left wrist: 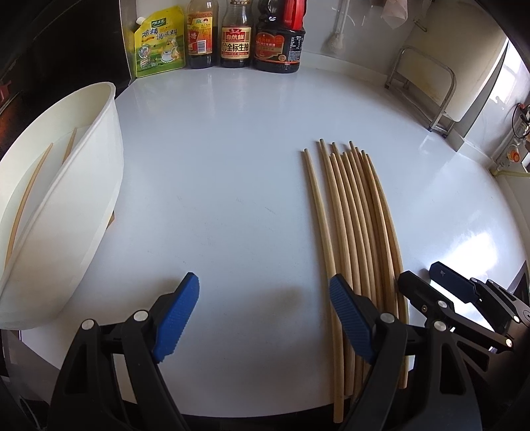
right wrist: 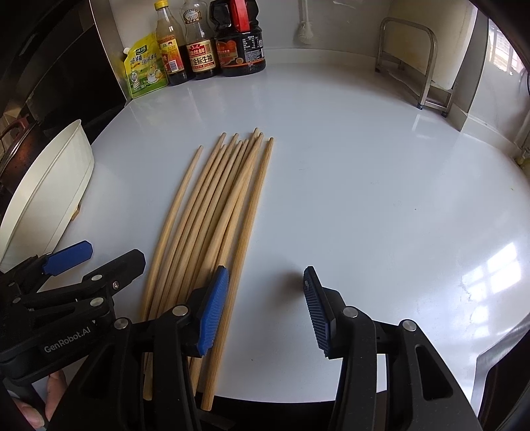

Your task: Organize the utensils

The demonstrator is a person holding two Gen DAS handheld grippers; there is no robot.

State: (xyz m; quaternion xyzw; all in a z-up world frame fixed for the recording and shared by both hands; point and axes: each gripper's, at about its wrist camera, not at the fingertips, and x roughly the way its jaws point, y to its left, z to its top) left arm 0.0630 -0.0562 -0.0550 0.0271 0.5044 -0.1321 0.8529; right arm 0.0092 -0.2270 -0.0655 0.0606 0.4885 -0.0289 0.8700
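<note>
While both gape, chopsticks (left wrist: 354,225) lie between.

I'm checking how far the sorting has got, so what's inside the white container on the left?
Inside the white container two chopsticks lie in separate compartments. Its near wall hides the lower interior, so more could be there. The rest of the chopsticks are on the counter.

Glossy white counter (left wrist: 232,139) (window glare), cream wall (right wrist: 347,23), steel rack (right wrist: 417,66).
</note>
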